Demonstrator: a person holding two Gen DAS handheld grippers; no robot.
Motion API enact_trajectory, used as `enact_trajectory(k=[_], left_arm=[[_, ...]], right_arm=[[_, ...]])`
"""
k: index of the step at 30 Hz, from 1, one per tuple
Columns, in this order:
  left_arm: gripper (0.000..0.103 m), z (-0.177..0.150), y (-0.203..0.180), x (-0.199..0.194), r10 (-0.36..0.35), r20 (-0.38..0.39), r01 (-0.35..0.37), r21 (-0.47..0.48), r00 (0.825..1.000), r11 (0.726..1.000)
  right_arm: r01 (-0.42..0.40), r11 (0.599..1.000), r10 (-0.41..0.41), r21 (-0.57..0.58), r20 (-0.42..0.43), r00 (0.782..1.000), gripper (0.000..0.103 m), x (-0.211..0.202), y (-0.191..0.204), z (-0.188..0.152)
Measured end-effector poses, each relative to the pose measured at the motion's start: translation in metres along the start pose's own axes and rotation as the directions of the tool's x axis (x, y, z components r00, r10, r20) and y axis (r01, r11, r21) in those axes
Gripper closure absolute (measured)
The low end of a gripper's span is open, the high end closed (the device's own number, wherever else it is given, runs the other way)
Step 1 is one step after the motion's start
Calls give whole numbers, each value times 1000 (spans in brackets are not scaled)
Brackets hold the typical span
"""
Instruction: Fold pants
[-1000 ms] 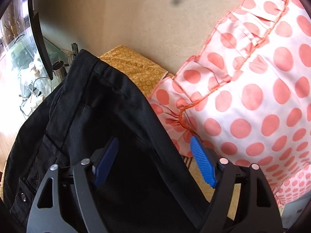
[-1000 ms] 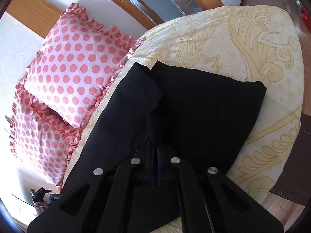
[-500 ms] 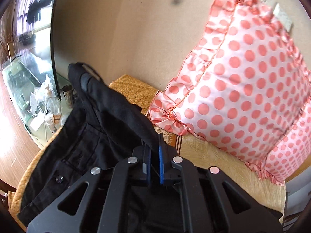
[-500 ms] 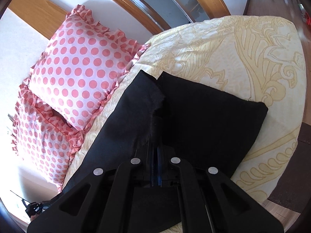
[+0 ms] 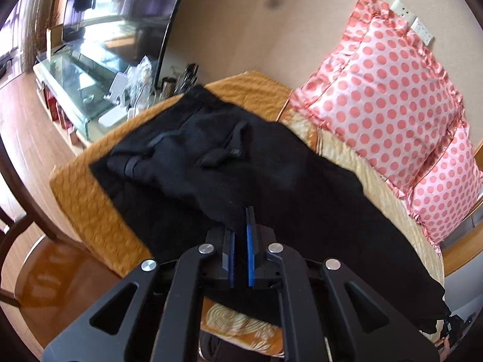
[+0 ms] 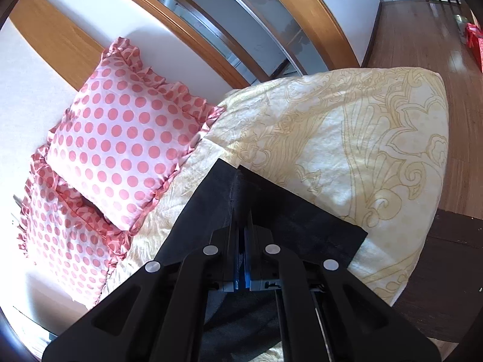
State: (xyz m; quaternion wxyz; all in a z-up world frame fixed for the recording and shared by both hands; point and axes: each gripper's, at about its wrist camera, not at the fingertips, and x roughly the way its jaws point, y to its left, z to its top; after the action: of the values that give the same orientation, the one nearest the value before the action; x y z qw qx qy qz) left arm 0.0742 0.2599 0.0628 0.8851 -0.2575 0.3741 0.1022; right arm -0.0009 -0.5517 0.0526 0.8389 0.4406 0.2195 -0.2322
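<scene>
Black pants [image 5: 271, 175] lie along the bed, the waistband end [image 5: 193, 138] bunched toward the bed's near corner in the left wrist view. My left gripper [image 5: 241, 226] is shut on a fold of the pants near the waist and holds it lifted. In the right wrist view the leg end of the pants [image 6: 302, 223] lies on the cream bedspread [image 6: 362, 138]. My right gripper [image 6: 241, 226] is shut on a raised ridge of the leg fabric.
Two pink polka-dot pillows [image 5: 392, 96] [image 6: 120, 138] stand against the headboard wall beside the pants. An orange patterned cover [image 5: 96, 205] hangs at the bed edge. A glass cabinet [image 5: 81, 84] and wooden floor [image 6: 422, 36] lie beyond the bed.
My left gripper closed on the pants near the waist and pulled back and up, so more of the bed shows. My right gripper stayed shut on the leg fabric and drew back.
</scene>
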Motion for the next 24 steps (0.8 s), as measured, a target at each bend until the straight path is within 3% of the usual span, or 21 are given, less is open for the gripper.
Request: enact_trajectory(k=[2,5,7,11,14,15,16,18,24], left_arm=[[97,-15,14,7,19,-3,-19,-17,1000,1000],[81,-18,19,4,33,37,-32,-33,999,999],[46,-12,22,-4,48,79,-44,-55,996,998],[44,9,34,-10,68,124,-51,-130,990,990],[45,28,50,0,81,106,-58,-199,991,978],[57,33,55,5,83,97,-60,-217,992,974],[79,36,57,8,91,86,-69,-227,992,971],[97,40,57,6,73,82,-54,-216,994,975],[98,42,51,-24,76,146,-53,-155,986,987]], right_arm=[[5,1000,-5,15,-12,1000,101,3,-5,-2],[9,1000,-8,19,-19,1000,101,4,-7,-3],[3,1000,-3,20,-17,1000,101,3,-8,-3],[1,1000,0,19,-18,1000,101,2,-9,-3],[-1,1000,1,21,-19,1000,101,4,-9,-3],[-5,1000,6,25,-18,1000,101,4,-9,-2],[-9,1000,9,27,-18,1000,101,4,-9,-2],[-22,999,23,40,-14,1000,101,3,-9,1],[-24,1000,24,11,11,1000,101,-5,-1,4]])
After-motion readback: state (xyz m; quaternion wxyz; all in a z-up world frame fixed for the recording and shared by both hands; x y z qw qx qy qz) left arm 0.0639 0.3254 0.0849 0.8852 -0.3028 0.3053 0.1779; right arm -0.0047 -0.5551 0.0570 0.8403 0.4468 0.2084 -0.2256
